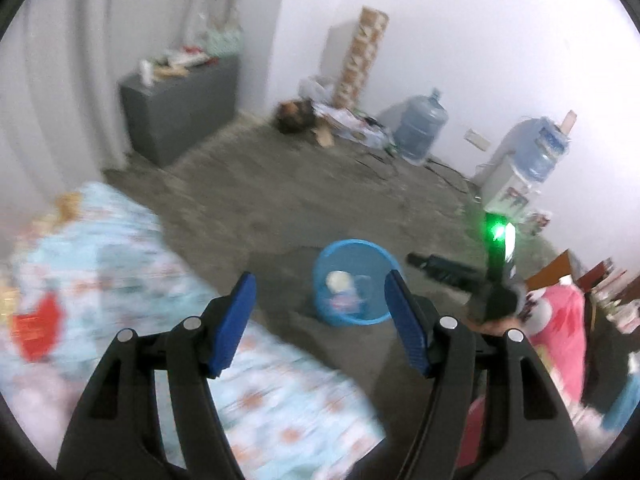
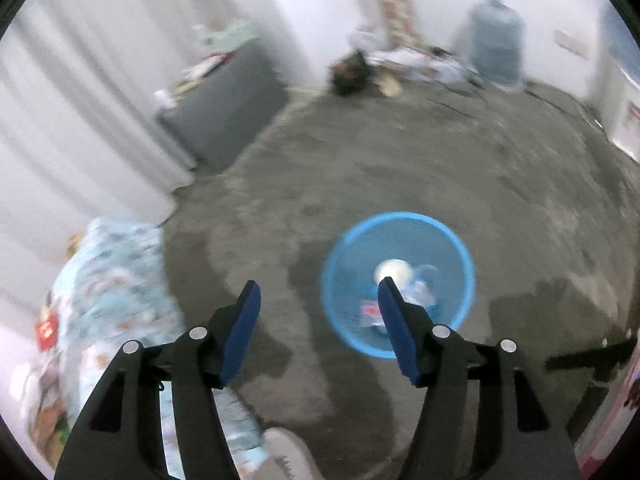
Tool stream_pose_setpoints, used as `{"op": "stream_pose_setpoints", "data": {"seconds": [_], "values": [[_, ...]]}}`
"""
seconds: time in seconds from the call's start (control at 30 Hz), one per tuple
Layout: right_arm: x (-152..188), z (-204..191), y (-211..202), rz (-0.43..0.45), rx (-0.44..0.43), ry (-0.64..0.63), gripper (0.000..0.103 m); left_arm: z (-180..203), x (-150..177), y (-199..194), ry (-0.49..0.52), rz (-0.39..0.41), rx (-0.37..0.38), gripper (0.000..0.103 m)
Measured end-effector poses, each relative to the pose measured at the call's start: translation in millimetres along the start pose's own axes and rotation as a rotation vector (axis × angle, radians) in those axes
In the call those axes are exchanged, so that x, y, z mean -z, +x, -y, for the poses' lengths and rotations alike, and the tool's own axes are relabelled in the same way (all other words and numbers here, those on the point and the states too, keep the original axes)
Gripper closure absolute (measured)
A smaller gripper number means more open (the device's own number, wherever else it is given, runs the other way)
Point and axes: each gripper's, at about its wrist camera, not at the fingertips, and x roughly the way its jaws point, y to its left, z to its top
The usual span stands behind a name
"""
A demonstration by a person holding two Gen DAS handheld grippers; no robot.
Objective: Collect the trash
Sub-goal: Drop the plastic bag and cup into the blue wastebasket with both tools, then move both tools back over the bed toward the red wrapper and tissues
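Both grippers, left gripper (image 1: pixel 320 294) and right gripper (image 2: pixel 319 302), gape wide and empty. Trash sits in the blue basket (image 2: pixel 460 248) ahead, so this looks like a between-pickups step. Next, seek litter on the bed (image 1: pixel 120 248) at left.

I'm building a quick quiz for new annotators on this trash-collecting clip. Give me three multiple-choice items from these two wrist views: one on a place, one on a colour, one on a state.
1. Where does the waste basket stand?
A. On the bed
B. On the grey floor
C. On the grey cabinet

2. What colour is the basket?
A. Blue
B. Red
C. White

3. How are the right gripper and left gripper?
A. Both shut on trash
B. One open, one shut
C. Both open and holding nothing

Answers:
1 B, the basket sits on bare grey floor, apart from the patterned bedding and the cabinet.
2 A, its mesh wall and rim are blue in both views.
3 C, in each view the blue pads stand wide apart with nothing between them.
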Motion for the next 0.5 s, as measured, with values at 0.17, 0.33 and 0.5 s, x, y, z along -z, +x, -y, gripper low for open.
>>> {"op": "stream_pose_setpoints", "data": {"seconds": [0.17,0.33,0.5], "values": [[0,-75,-25,-0.013,-0.123,-0.119,0.039,-60,34,-108,-0.027,0.12,-0.135,0.04],[8,-151,-38,-0.043,-0.219,-0.242,0.037,-123,74,-181,-0.128,0.21,-0.238,0.04],[23,-225,-29,-0.125,-0.325,-0.328,0.037,-185,111,-202,-0.274,0.187,-0.231,0.049]]}}
